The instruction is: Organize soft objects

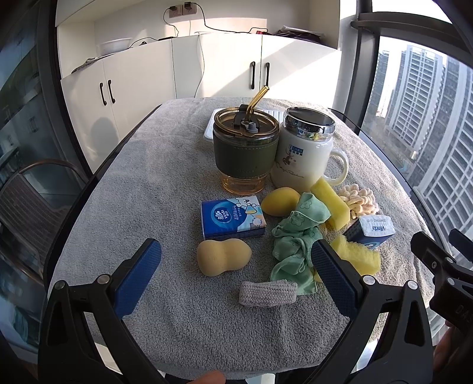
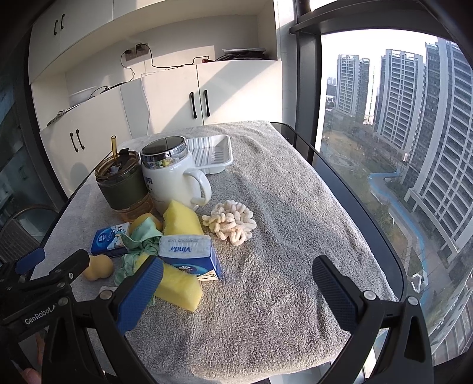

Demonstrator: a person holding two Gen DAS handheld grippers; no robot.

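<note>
With both the left tool (image 1: 236,265) and right tool (image 2: 238,279) spread wide and empty, pinch the peanut-shaped tan sponge (image 1: 223,256), at the left tool's twelve o'clock, gently across its narrow waist.

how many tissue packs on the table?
2. One tissue pack lies flat in front of the tumbler; the other tissue pack rests tilted on a yellow sponge. None seem hidden.

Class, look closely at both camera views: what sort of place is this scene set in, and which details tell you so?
Probably a room in a high-rise flat or small office. White cabinets with wall sockets line the back wall, floor-to-ceiling windows look down on tower blocks, and a towel-covered table holds household bits.
</note>
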